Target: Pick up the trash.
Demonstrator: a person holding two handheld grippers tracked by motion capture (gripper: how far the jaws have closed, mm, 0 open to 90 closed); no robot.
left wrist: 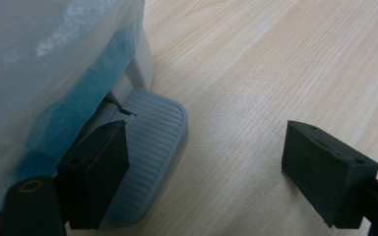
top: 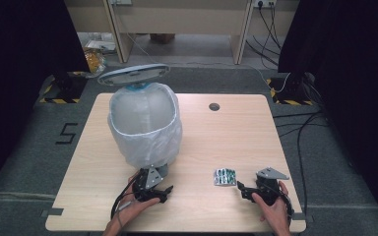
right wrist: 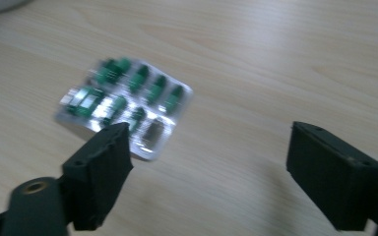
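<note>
Silver blister pack of green capsules (right wrist: 124, 105) lies flat on the wooden desk (top: 226, 132), just ahead of the right gripper (right wrist: 221, 172), fingers spread, holding nothing. Left gripper (left wrist: 211, 172) fingers spread over the grey ribbed bin pedal (left wrist: 150, 147). Slide one finger under the pack's edge, pinch squarely.

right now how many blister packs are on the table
1: the blister pack lies flat on the table, just ahead of the right gripper. Any inside the bin would be hidden.

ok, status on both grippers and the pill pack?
Left gripper open, one jaw on the bin's grey ribbed pedal. Right gripper open, short of the silver blister pack of green capsules, flat on the table. Nothing between.
</note>
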